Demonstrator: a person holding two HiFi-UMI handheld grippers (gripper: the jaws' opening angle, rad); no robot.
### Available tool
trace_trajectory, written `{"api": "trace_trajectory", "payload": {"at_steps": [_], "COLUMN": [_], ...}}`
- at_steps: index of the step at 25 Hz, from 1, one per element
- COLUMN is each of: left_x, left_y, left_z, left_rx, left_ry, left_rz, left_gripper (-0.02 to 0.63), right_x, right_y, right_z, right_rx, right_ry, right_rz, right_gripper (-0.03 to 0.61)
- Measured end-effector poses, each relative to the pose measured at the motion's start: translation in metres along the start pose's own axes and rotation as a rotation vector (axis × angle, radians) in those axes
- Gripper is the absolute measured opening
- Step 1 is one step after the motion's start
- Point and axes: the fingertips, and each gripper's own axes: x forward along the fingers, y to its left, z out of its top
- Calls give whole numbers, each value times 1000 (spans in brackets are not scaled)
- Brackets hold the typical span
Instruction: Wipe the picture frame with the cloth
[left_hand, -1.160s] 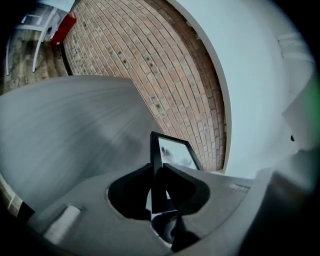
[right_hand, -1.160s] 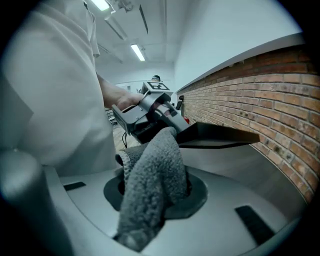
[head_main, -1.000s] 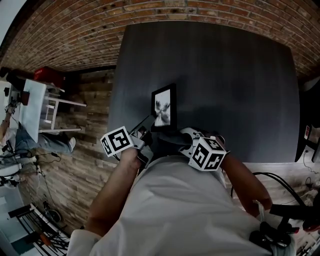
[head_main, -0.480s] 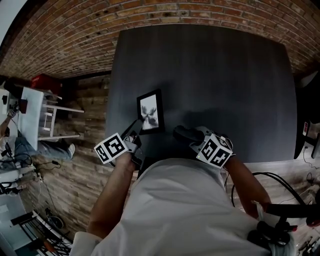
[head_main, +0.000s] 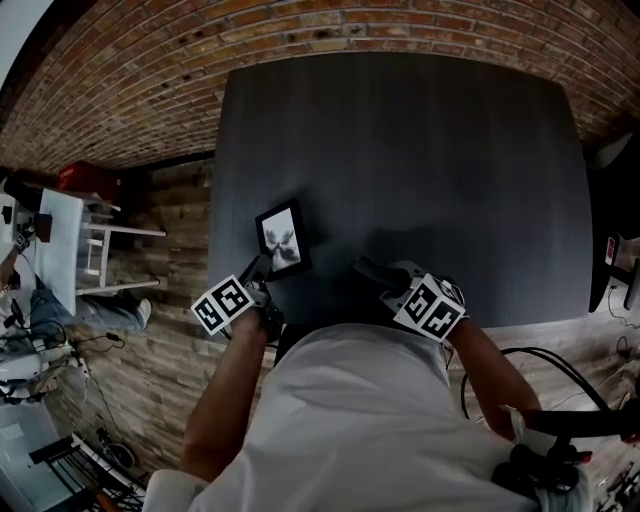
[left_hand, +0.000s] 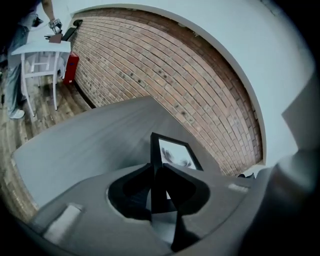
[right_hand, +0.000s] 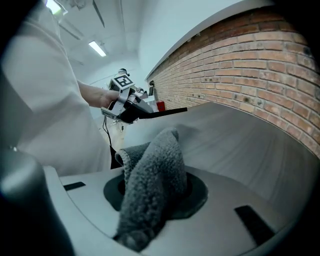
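Jaws of left gripper (head_main: 262, 270) clamp picture frame (head_main: 282, 238); right gripper (head_main: 372, 276), cloth (right_hand: 152, 175)

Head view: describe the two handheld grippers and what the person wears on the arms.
Both are grey moulded bodies with dark jaws. The left gripper carries a white cube printed with black square markers; the right gripper has a matching cube. The person wears a pale short-sleeved shirt, with the forearms uncovered.

Plenty of bare table (head_main: 430, 150) further out, right up to the brick wall (head_main: 300, 30). In the way only near the front edge: picture frame (head_main: 281, 238) pinched in left tool (head_main: 262, 267), cloth (right_hand: 152, 170) bunched in right tool (head_main: 368, 272), open gap between them.
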Motion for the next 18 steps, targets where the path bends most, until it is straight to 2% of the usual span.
{"api": "trace_trajectory", "payload": {"at_steps": [8, 18], "left_x": [28, 75], "left_y": [31, 44], "left_z": [4, 7], "left_rx": [45, 105], "left_ry": [18, 63], "left_rz": [93, 145], "left_gripper": [77, 77], "right_x": [3, 8], "right_y": [-4, -11], "right_z": [-4, -8], "right_rx": [32, 70], "right_ry": [6, 23], "right_rz": [8, 20], "right_gripper": [89, 89]}}
